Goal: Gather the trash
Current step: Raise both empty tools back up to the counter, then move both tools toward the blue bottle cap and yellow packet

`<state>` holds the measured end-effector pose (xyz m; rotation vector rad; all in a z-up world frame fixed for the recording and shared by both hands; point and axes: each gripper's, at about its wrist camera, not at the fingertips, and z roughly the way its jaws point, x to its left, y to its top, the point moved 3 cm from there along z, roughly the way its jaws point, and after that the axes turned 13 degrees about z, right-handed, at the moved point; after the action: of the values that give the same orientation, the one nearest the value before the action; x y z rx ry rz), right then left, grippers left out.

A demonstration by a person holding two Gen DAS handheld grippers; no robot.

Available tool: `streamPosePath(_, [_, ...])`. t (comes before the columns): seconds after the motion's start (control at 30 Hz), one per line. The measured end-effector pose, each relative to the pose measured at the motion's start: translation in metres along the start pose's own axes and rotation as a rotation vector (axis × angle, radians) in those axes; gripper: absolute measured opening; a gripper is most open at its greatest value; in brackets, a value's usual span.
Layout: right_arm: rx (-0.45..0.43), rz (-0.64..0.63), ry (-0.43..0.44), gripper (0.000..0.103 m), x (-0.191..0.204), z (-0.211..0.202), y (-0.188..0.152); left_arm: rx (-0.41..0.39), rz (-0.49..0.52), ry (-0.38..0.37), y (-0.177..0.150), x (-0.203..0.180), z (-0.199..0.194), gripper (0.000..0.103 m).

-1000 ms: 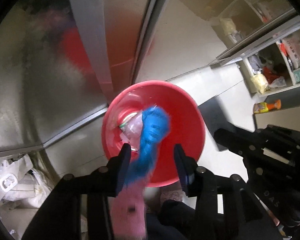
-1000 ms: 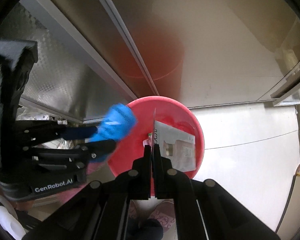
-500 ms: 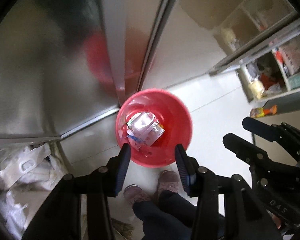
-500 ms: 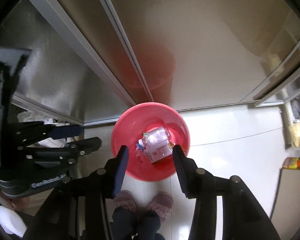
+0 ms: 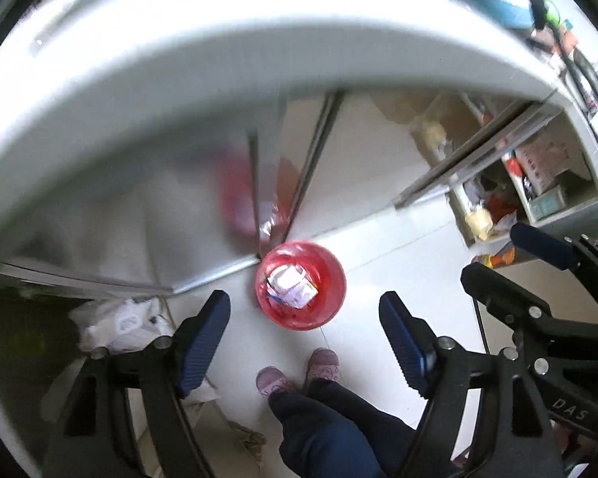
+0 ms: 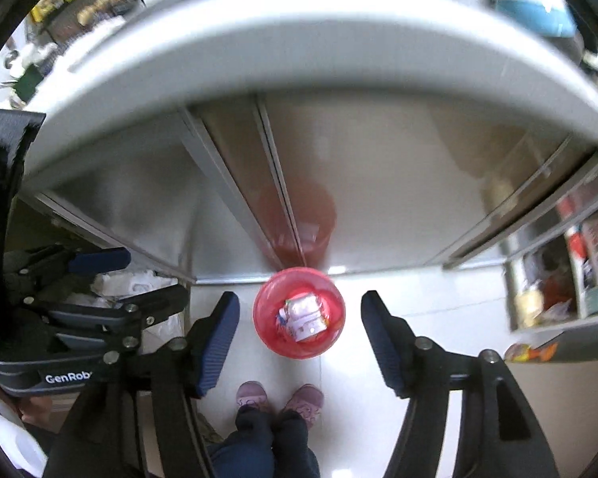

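Black tongs point(image 5: 305, 342), ribbed blue pads point(image 5: 203, 338)

Red round bin point(image 5: 301, 285) on the pale floor, crumpled white wrappers point(image 5: 291, 285) inside (print unreadable).

The counter edge point(image 5: 259, 51) is smeared with blur, as are the things on top of it. Trash point(image 6: 303, 312) in the red bin point(image 6: 331, 338) is too small to identify; shelf items point(image 5: 538, 167) likewise

Trash point(image 5: 290, 288) lies in the bin point(image 5: 331, 302), before the cabinet doors point(image 6: 235, 207).
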<state>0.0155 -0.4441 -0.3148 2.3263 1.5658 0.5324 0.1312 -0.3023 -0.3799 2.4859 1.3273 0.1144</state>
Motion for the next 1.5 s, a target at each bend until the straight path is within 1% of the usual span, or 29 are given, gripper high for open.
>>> streamPosePath(0.07, [-0.024,0.002,0.005,0.070,0.005,-0.029,0.010,-0.012,-0.010,0.032,0.007,0.001,-0.032,0.077])
streamPosePath(0.1, [-0.033,0.003,0.009,0.071,0.010,-0.037,0.014,-0.023,-0.014,0.044,0.009,0.002,-0.044,0.077])
streamPosePath(0.17, [-0.056,-0.005,0.021,0.072,0.017,-0.060,0.024,-0.052,-0.027,0.078,0.014,0.005,-0.072,0.077])
streamPosePath(0.23, [-0.066,-0.016,0.038,0.073,0.028,-0.074,0.032,-0.073,-0.046,0.105,0.019,0.011,-0.095,0.077])
streamPosePath(0.33, [-0.091,-0.044,0.058,0.073,0.044,-0.094,0.046,-0.116,-0.081,0.132,0.023,0.021,-0.129,0.077])
streamPosePath(0.4, [-0.124,-0.068,0.069,0.073,0.057,-0.109,0.052,-0.149,-0.101,0.146,0.025,0.027,-0.151,0.077])
streamPosePath(0.43, [-0.142,-0.081,0.076,0.075,0.060,-0.119,0.057,-0.164,-0.113,0.160,0.026,0.032,-0.163,0.077])
streamPosePath(0.47, [-0.163,-0.094,0.079,0.079,0.066,-0.127,0.062,-0.179,-0.122,0.172,0.026,0.035,-0.173,0.077])
streamPosePath(0.5, [-0.175,-0.102,0.082,0.083,0.072,-0.126,0.064,-0.189,-0.130,0.178,0.026,0.036,-0.179,0.077])
streamPosePath(0.57, [-0.201,-0.125,0.107,0.084,0.083,-0.130,0.073,-0.210,-0.154,0.180,0.025,0.046,-0.195,0.077])
streamPosePath(0.73, [-0.212,-0.192,0.163,0.084,0.113,-0.137,0.093,-0.246,-0.237,0.209,0.023,0.075,-0.224,0.077])
streamPosePath(0.9, [-0.219,-0.255,0.210,0.085,0.145,-0.131,0.110,-0.269,-0.290,0.245,0.023,0.109,-0.241,0.077])
streamPosePath(0.97, [-0.213,-0.279,0.217,0.085,0.163,-0.124,0.119,-0.267,-0.300,0.281,0.024,0.129,-0.243,0.077])
streamPosePath(1.13, [-0.190,-0.330,0.237,0.085,0.207,-0.108,0.147,-0.256,-0.339,0.280,0.033,0.185,-0.247,0.077])
streamPosePath(1.27, [-0.163,-0.364,0.244,0.085,0.247,-0.090,0.173,-0.247,-0.353,0.304,0.042,0.229,-0.253,0.077])
streamPosePath(1.43, [-0.143,-0.404,0.247,0.085,0.300,-0.069,0.199,-0.240,-0.413,0.272,0.045,0.292,-0.251,0.077])
streamPosePath(1.5, [-0.132,-0.423,0.248,0.085,0.320,-0.059,0.205,-0.237,-0.427,0.277,0.044,0.313,-0.251,0.077])
